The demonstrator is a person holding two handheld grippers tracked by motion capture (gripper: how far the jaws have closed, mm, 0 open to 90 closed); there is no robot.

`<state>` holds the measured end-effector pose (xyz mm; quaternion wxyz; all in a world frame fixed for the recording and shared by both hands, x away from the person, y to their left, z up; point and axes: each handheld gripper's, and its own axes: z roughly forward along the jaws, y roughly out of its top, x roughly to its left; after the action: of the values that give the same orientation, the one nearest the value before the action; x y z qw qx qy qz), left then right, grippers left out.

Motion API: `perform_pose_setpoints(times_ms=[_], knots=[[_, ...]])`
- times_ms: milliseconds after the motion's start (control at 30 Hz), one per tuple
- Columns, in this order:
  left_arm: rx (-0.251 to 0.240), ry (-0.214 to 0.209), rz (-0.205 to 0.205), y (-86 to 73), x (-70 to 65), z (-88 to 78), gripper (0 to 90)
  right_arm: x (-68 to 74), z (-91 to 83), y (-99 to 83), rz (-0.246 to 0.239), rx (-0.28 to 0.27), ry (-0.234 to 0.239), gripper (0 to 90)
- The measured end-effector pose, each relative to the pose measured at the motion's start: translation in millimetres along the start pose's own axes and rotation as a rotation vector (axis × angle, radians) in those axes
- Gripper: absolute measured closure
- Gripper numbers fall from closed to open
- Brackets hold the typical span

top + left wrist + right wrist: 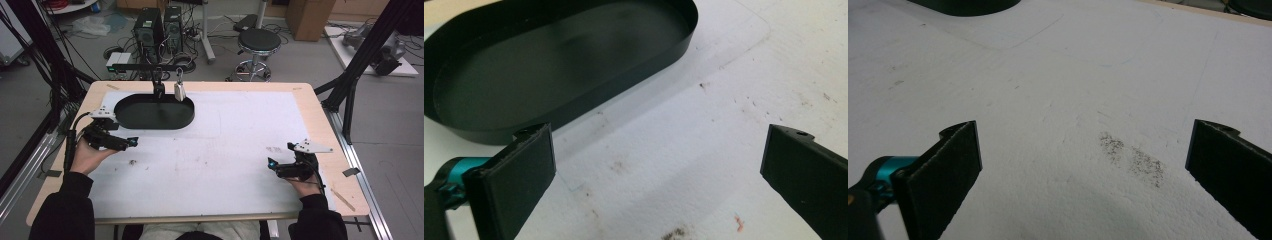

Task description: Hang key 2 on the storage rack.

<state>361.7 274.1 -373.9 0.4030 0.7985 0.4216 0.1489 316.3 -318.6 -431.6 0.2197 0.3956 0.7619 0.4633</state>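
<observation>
Black tray (574, 65) beside left gripper (659, 165)

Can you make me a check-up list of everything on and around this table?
Surface: white mat on a wooden table, with grey smudges.
Job's things: black oval tray, empty, at the far left.
Clutter: a rack at the far edge with a black clip and a pale clip hanging.
Grippers: left gripper open, beside the tray; right gripper open, over bare mat.
Cables: one trails from the left gripper; more lie on the floor.
Surroundings: stool, computer towers, cardboard box.
</observation>
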Motion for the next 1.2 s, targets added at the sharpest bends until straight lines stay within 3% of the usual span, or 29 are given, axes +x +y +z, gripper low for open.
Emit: perform_pose_setpoints(times_ms=[667,833,1200], knots=[[-0.074,0.069,-0.086,-50.9,14.9,-27.7,1.7,-0.8,0.0,-2.2,0.011,0.013,0.005,0.7],[-0.125,0.066,-0.075,-66.6,13.0,-36.2,1.7,-0.3,0.1,-2.5,0.010,0.015,0.007,0.7],[-0.176,0.087,-0.037,-90.5,1.8,-46.8,1.7,1.1,1.2,-3.0,-0.001,0.023,0.017,0.7]])
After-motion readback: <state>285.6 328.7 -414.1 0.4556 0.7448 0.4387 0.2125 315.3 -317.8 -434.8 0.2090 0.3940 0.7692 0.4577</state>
